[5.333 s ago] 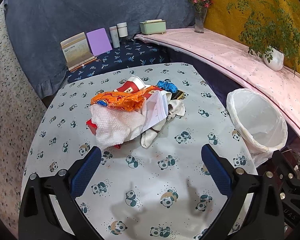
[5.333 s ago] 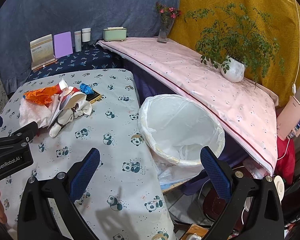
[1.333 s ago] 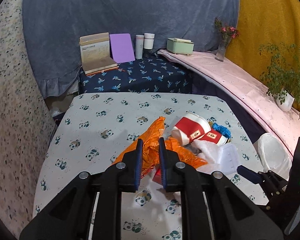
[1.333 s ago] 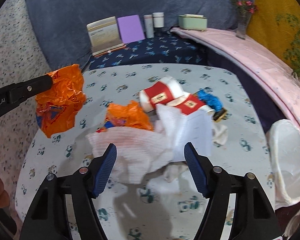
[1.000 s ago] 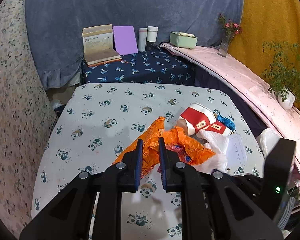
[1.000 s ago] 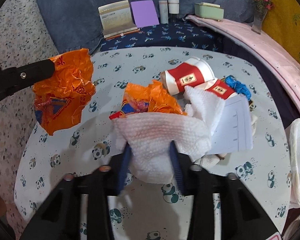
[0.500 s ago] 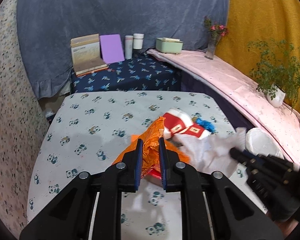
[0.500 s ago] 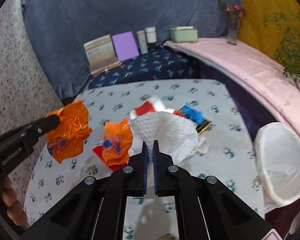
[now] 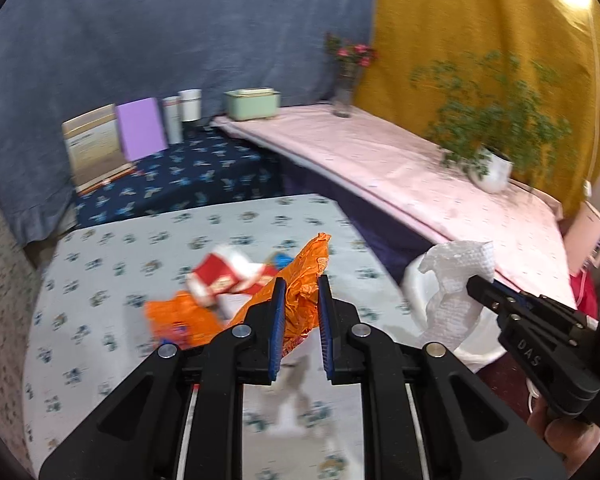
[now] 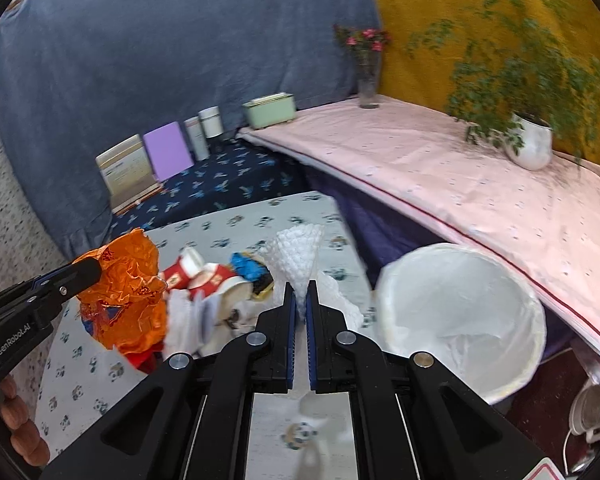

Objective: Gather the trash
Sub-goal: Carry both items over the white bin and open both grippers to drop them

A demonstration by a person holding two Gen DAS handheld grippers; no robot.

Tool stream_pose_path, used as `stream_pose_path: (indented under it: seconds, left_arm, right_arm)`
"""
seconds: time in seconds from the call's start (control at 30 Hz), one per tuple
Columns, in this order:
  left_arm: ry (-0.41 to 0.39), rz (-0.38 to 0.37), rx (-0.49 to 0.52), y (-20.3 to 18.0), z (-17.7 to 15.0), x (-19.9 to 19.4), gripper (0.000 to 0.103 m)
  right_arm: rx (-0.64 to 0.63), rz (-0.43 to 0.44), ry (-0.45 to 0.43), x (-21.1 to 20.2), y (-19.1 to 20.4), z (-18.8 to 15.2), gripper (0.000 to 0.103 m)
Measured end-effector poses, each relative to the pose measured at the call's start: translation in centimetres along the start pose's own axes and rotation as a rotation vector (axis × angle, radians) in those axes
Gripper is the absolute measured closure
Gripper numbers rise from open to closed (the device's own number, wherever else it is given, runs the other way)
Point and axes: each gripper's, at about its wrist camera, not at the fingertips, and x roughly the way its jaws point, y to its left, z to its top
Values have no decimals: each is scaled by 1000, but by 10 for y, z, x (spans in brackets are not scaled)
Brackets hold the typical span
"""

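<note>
Left tongs (image 9: 302, 286) pinch an orange wrapper (image 9: 300, 300); right tongs (image 10: 299, 294) pinch a white paper towel (image 10: 298, 256), both lifted off the table (image 9: 112, 264). Right of them, past the table edge, gapes the lined bin (image 10: 460, 308); remaining trash (image 10: 216, 276) lies left.

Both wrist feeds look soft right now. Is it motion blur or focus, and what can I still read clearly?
Left wrist view: smeared table trash and panda cloth suggest motion blur; the left hand-held gripper and its orange wrapper stay sharp. Right wrist view: milder blur on the backdrop; the right hand-held gripper, white paper towel and lined bin read clearly. Both bend straight edges, fisheye.
</note>
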Motion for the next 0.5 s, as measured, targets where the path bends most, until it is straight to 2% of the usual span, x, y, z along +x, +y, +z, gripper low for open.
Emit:
stream_pose_path:
  seconds: [0.5]
  left_arm:
    - [54,-212,153,-131,10,56,88]
  right_arm:
    - [140,-181,0,2,-117,-4,98]
